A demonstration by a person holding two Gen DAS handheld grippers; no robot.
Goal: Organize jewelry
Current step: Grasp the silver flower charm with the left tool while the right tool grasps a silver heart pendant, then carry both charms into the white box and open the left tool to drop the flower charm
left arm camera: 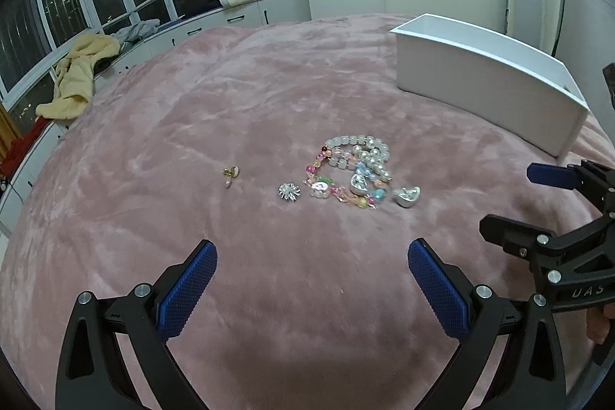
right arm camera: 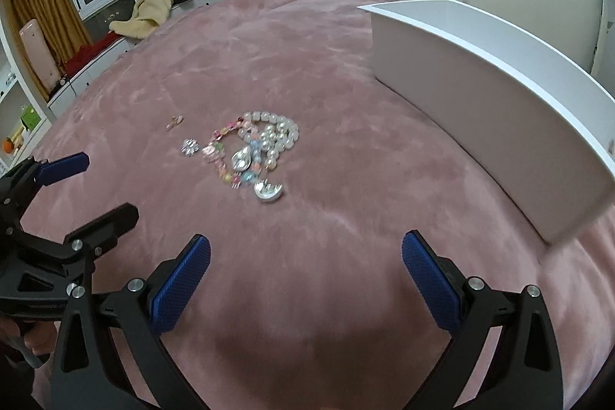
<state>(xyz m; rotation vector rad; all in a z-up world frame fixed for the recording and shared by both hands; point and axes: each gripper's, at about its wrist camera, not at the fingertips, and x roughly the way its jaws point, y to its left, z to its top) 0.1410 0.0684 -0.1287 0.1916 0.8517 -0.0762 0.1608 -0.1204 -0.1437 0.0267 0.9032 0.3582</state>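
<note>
A pile of jewelry lies on the pink blanket [left arm camera: 192, 125]: a pearl bracelet [left arm camera: 369, 150], a colourful bead bracelet [left arm camera: 338, 187], two silver heart pieces [left arm camera: 406, 195], a silver flower brooch [left arm camera: 289, 192] and a small gold earring [left arm camera: 230, 173] apart to the left. The right wrist view shows the pile [right arm camera: 253, 148] too. My left gripper [left arm camera: 311, 268] is open and empty, short of the pile. My right gripper [right arm camera: 305, 264] is open and empty, also short of it. Each gripper shows at the edge of the other's view [left arm camera: 546, 202].
A white open box [left arm camera: 488, 83] stands on the blanket to the right of the jewelry, close in the right wrist view [right arm camera: 499, 95]. Beyond the bed are a window ledge with a yellow garment [left arm camera: 77, 75], curtains and a white wardrobe.
</note>
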